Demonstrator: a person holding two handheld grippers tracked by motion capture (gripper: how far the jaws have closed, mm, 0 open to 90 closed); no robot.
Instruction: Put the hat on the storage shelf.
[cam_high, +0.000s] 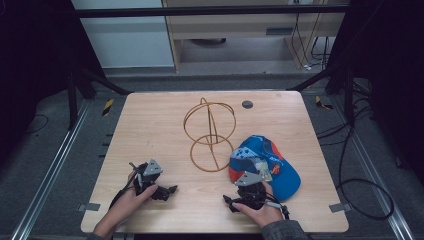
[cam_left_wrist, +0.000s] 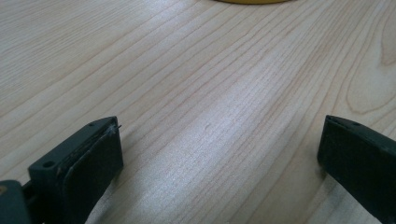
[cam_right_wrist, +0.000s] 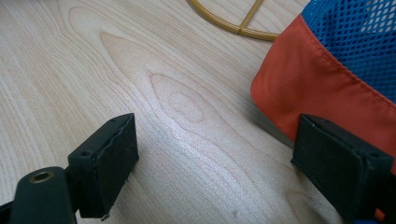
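Observation:
A blue and orange mesh cap (cam_high: 265, 162) lies on the wooden table (cam_high: 150, 130) at the front right. A gold wire stand made of rings (cam_high: 210, 132) is at the table's middle. My right gripper (cam_high: 248, 195) rests at the cap's near edge; in the right gripper view its jaws stand wide open over bare wood (cam_right_wrist: 215, 154), with the cap's orange band (cam_right_wrist: 308, 88) just beyond the right jaw. My left gripper (cam_high: 172, 189) lies near the front left, jaws open on bare wood (cam_left_wrist: 219, 140), with nothing between them.
A small dark round disc (cam_high: 247, 104) sits near the table's far edge. A yellow rim (cam_left_wrist: 252, 1) shows at the top of the left gripper view. Cables lie on the floor at the right (cam_high: 360, 190). Metal rails run along both sides of the table.

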